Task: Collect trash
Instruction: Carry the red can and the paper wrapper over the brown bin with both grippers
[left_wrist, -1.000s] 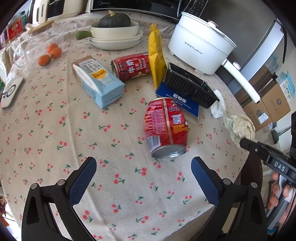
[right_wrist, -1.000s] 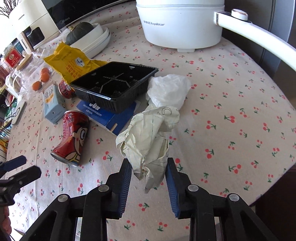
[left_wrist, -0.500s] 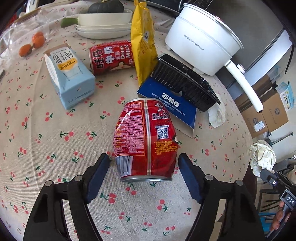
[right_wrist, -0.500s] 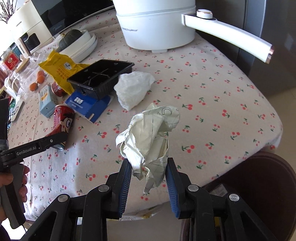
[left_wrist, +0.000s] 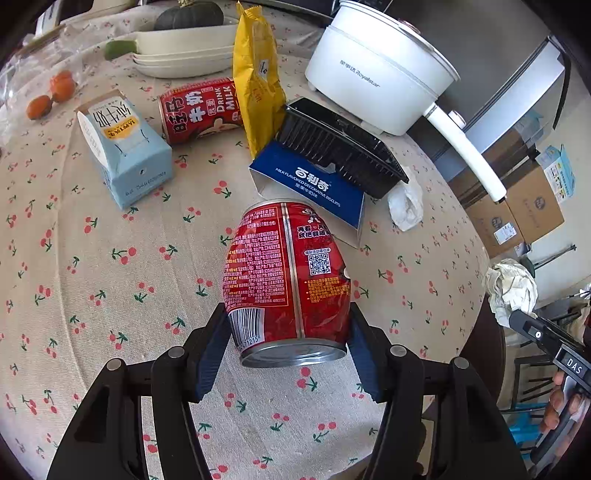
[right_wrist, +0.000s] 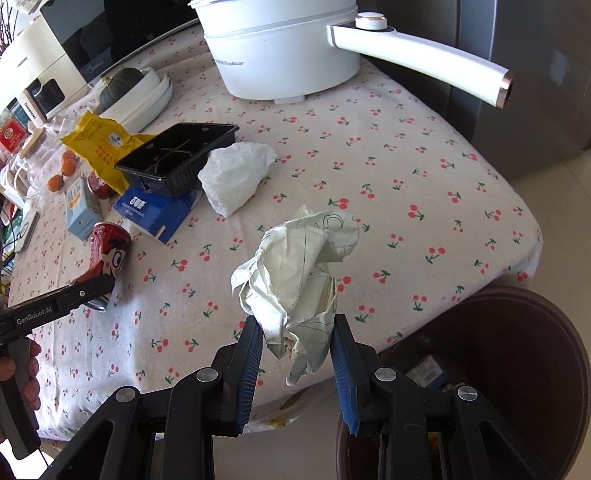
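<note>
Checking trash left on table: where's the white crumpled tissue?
Right wrist view, upper middle: the white crumpled tissue lies on the cherry-print tablecloth, against the black plastic tray's right end, before the white electric pot.

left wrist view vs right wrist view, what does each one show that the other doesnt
Only the left wrist view: cardboard boxes on the floor past the table, and the near can's barcode side, with the left claw around it; its jaws have just been closing.

Only the right wrist view: a brown bin below the table edge, and a white appliance at the back.

Both: the crumpled paper in the right claw, black tray, blue box, yellow bag, white pot, tissue.
</note>
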